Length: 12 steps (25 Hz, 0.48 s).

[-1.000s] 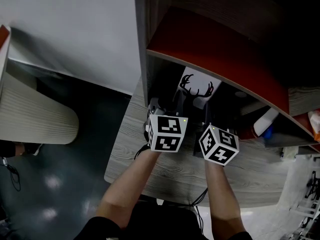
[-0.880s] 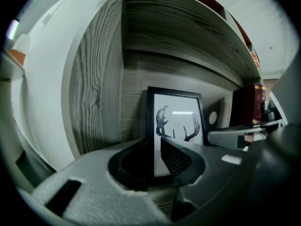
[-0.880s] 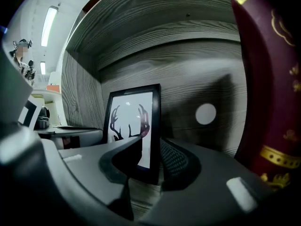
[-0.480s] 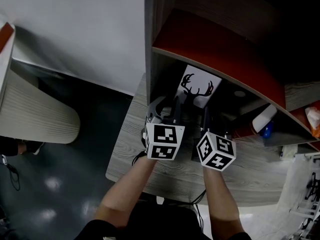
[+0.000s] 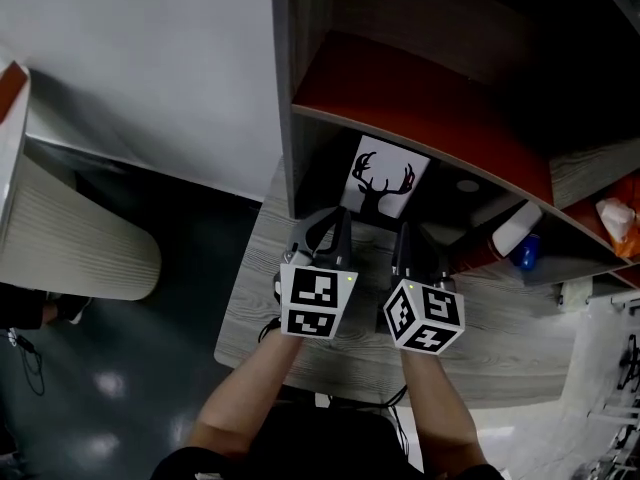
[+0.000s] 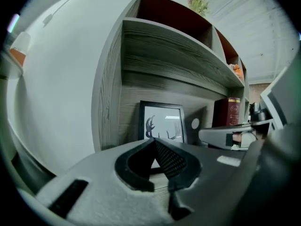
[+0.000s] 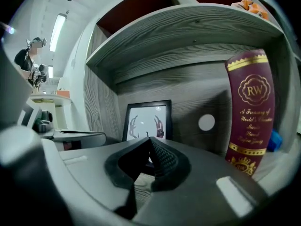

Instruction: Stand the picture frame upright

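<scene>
The picture frame (image 5: 383, 180), black-edged with an antler print, stands upright in the lower shelf bay and leans on the back panel. It shows ahead of both grippers in the left gripper view (image 6: 162, 121) and the right gripper view (image 7: 148, 119). My left gripper (image 5: 338, 218) and right gripper (image 5: 405, 230) hover side by side over the desk, short of the frame and apart from it. Both have just been closing and now stand shut, the left (image 6: 154, 140) and the right (image 7: 149, 138), with nothing between the pads.
A dark red book (image 7: 249, 117) stands right of the frame, with a white bottle (image 5: 512, 230) and a blue object (image 5: 527, 256) further right. The wooden shelf board (image 5: 420, 108) overhangs the bay. The grey desk (image 5: 300, 348) ends near my arms. A person (image 7: 28, 60) stands far off.
Both grippers have drawn back from the frame toward me and risen a little. Their jaws have gone from open to shut. The frame stays upright, now showing more fully.
</scene>
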Tool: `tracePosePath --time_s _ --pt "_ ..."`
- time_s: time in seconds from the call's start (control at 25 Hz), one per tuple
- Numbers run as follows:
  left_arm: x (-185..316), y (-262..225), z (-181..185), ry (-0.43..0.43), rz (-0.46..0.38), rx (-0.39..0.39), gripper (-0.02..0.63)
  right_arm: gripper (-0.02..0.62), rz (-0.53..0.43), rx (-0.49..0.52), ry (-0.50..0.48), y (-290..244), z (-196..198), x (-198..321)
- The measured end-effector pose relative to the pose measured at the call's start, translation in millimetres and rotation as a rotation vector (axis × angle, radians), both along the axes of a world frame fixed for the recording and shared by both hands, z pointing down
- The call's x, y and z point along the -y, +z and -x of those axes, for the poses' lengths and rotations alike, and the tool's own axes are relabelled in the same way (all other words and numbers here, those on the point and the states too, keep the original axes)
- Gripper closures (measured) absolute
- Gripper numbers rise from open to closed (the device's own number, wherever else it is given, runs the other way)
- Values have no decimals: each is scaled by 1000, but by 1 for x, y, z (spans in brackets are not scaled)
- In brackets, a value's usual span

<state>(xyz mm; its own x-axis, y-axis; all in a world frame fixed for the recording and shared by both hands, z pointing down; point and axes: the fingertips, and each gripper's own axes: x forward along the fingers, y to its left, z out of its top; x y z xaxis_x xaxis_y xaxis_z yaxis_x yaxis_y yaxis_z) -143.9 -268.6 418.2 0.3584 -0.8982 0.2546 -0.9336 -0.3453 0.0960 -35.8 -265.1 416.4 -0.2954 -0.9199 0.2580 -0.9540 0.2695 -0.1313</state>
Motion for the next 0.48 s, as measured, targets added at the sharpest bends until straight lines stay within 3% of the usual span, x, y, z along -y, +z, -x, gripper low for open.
tracePosePath --time_s 0.24,0.48 --pt "-18 -12 -12 74 1 33 609 598 -9 10 -13 -13 3 -13" --pt "-31 -21 -16 96 -12 38 609 600 -2 7 -21 -21 4 -27"
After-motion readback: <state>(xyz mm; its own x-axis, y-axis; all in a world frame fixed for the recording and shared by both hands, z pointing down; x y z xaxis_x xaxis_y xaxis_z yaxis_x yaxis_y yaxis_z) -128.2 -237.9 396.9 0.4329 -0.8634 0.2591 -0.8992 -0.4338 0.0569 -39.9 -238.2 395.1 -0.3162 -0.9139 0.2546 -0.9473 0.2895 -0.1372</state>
